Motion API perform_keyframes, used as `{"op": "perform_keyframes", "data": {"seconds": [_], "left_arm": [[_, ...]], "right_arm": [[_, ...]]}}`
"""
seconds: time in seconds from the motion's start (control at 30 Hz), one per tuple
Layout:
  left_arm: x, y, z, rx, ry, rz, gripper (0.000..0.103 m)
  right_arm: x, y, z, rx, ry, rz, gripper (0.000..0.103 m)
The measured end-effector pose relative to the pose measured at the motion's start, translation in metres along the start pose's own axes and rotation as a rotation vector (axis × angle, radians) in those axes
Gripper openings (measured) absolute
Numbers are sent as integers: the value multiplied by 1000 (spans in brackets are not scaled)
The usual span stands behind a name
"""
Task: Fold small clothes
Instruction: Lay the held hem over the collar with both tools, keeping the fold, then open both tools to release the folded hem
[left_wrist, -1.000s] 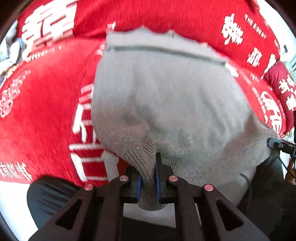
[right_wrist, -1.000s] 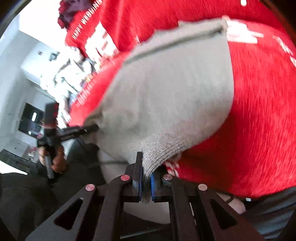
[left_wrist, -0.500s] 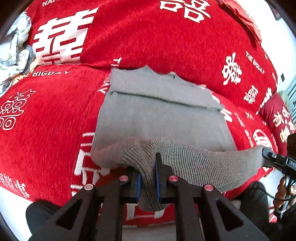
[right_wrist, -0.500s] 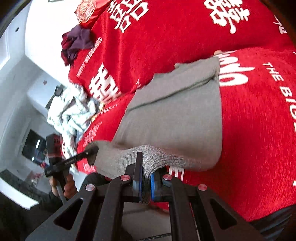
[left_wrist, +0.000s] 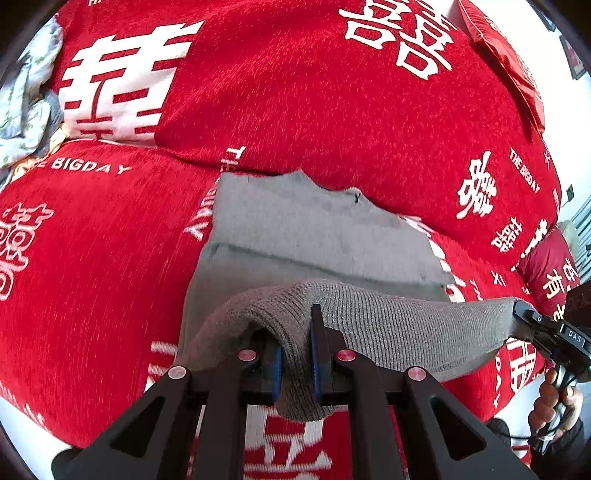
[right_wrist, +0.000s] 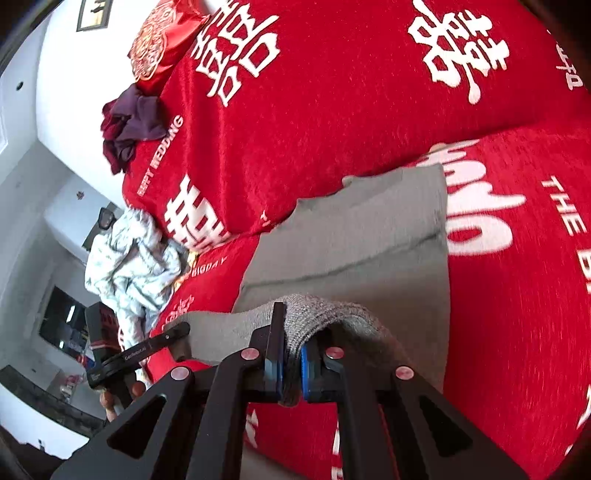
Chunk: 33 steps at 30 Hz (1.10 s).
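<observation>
A grey knit garment lies on the red sofa seat, its far end flat against the backrest. My left gripper is shut on the ribbed near hem at its left corner. My right gripper is shut on the same hem at the right corner; it also shows in the left wrist view. The hem is stretched between them, lifted above the flat part of the garment. The left gripper appears in the right wrist view.
A red sofa backrest with white characters rises behind. A pale crumpled cloth pile lies at the seat's left end. Dark maroon clothes and a red cushion sit on top of the backrest. Another cushion is at right.
Both grippers have carried the hem up and forward over the garment. The cloth, hanging in front of the cameras a second ago, now lies flat on the seat with the near edge raised.
</observation>
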<state>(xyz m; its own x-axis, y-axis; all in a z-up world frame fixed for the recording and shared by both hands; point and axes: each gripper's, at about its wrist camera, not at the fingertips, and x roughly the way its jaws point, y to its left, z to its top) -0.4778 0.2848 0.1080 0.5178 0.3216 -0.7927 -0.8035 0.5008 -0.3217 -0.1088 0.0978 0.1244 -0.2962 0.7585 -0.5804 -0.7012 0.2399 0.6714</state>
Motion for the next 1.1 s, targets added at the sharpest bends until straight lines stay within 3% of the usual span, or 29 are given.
{"op": "perform_keyframes", "data": {"seconds": [0.37, 0.73, 0.83, 0.97, 1.1], "left_arm": [[52, -3, 74, -18, -5, 12, 13], [156, 6, 141, -73, 104, 42, 13], [191, 16, 147, -117, 172, 55, 13], [232, 41, 147, -251, 282, 51, 14], [238, 55, 149, -329, 296, -3, 16]], "right_arm": [[50, -15, 73, 13, -38, -39, 7], [135, -73, 136, 115, -13, -111, 7], [160, -95, 143, 161, 15, -145, 7], [189, -120, 146, 213, 45, -186, 7], [207, -132, 145, 251, 74, -216, 10]]}}
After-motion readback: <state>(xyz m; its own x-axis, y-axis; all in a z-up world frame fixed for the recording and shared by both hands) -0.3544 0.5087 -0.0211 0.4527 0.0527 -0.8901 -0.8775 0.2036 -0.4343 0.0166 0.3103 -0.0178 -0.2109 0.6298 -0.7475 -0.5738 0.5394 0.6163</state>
